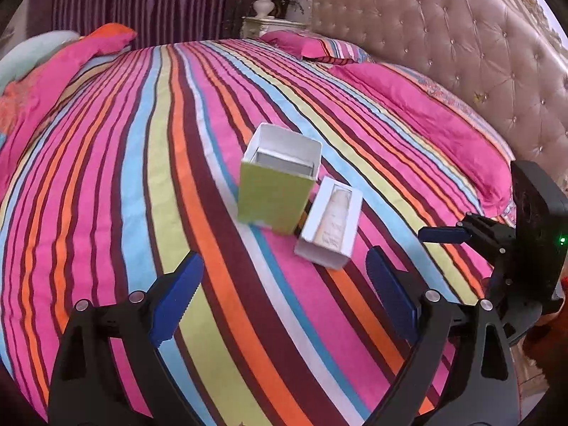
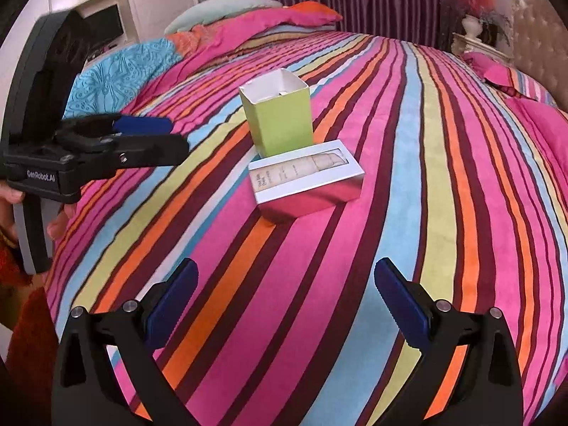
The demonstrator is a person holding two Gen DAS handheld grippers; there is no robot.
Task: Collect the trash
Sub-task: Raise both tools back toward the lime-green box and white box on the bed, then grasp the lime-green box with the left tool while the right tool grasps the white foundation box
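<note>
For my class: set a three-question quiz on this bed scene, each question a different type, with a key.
1. True or false: the green box stands upright with its top open.
2. The white box lies: A) inside the green box, B) beside it on the striped bedspread, C) on a pillow.
3. Fill in: the left gripper and right gripper both have ____ jaws.

Key: 1 true; 2 B; 3 open.

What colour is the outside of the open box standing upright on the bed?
Lime green outside, white inside: the open box, clearest in the right wrist view.
</note>
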